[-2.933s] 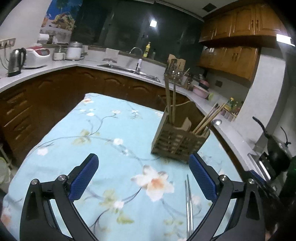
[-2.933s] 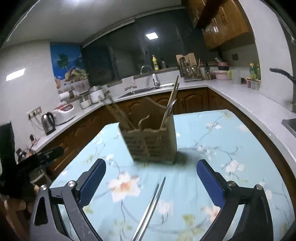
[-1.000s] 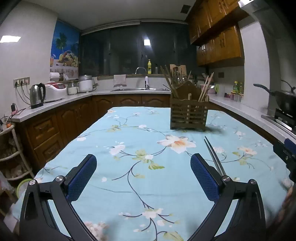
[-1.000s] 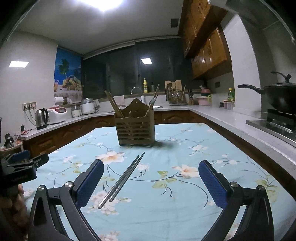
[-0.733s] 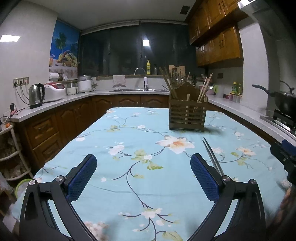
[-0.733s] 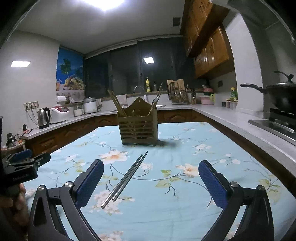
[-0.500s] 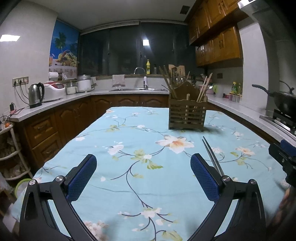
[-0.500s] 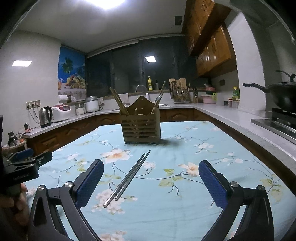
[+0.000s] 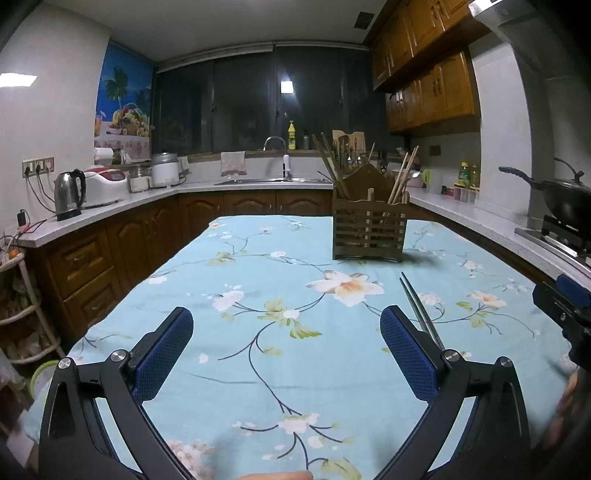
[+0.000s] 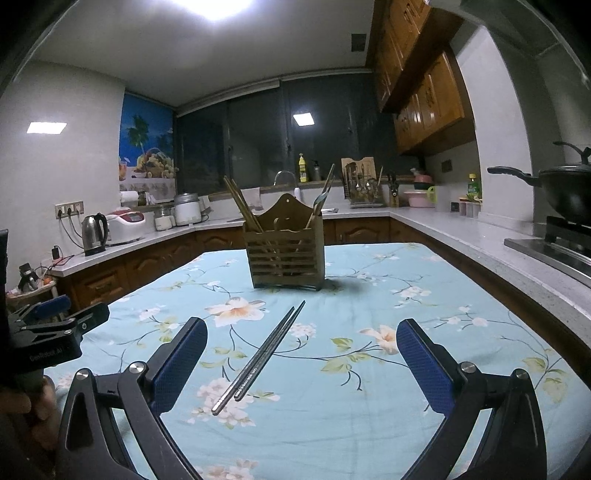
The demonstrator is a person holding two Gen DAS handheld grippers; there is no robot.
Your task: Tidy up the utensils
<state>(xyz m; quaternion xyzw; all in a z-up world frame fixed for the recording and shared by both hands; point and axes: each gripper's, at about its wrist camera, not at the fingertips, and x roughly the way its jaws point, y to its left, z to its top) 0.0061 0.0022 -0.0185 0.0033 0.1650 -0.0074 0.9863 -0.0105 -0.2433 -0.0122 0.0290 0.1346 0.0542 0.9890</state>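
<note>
Here, metal chopsticks (image 10: 258, 356) lie before the wide-open right gripper (image 10: 301, 345).

Dim indoor light, night outside: window (image 9: 280, 103) is black and mirrors a square ceiling lamp (image 9: 286, 87). Main source overhead, blown out at 12 o'clock in the right wrist view, ceiling light (image 10: 221, 7) w/ glare spreading over the ceiling. Second panel (image 10: 46, 127) glows at 9 o'clock. Soft shadow falls from the utensil holder (image 10: 286, 254) toward 3 o'clock on the tablecloth (image 10: 369, 295). Metal chopsticks (image 10: 258, 358) catch a faint sheen. Strong fisheye bend: walls and cabinets curve, corners go black w/ vignette. Center fairly sharp; hand (image 9: 569, 398) at 4 o'clock in the left wrist view is blurred. Colours cool, slightly noisy in dark areas.
</note>
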